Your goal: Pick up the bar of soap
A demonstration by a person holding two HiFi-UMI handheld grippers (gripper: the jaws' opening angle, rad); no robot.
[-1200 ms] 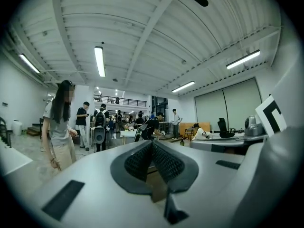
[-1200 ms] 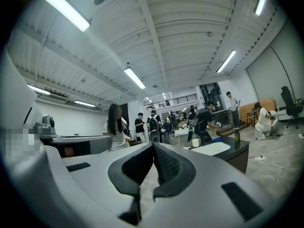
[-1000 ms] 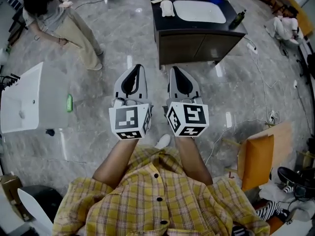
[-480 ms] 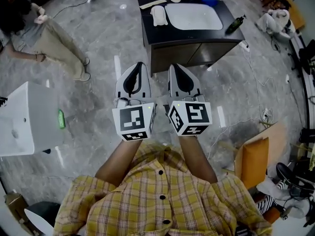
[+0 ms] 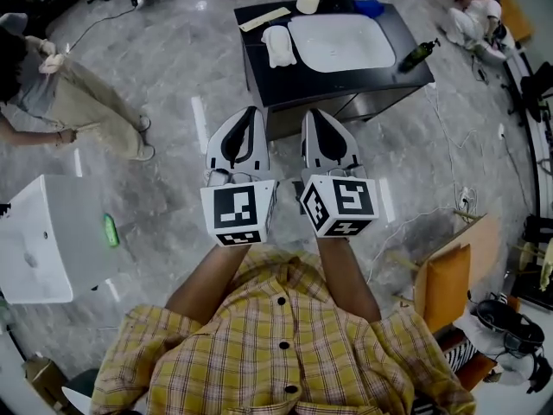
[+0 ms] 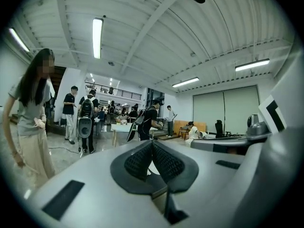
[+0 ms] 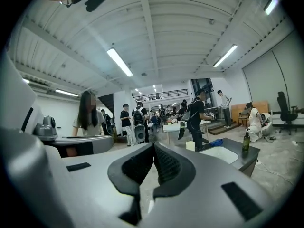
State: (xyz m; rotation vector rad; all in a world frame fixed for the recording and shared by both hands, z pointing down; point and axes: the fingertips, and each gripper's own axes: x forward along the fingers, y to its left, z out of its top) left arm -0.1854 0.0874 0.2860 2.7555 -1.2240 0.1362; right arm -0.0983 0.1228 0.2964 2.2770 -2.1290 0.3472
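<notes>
At twelve o'clock sits the sink counter [image 5: 346, 80]; left gripper [image 5: 249, 116] and right gripper [image 5: 311, 118], both closed and empty, point there, seemingly readied for approach.

Bare floor [image 5: 194, 67] lies open up to the dark vanity [image 5: 259, 80].

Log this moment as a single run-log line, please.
left gripper: shut, empty | right gripper: shut, empty | pose: side by side, pointing at vanity | task: pickup not yet done
</notes>
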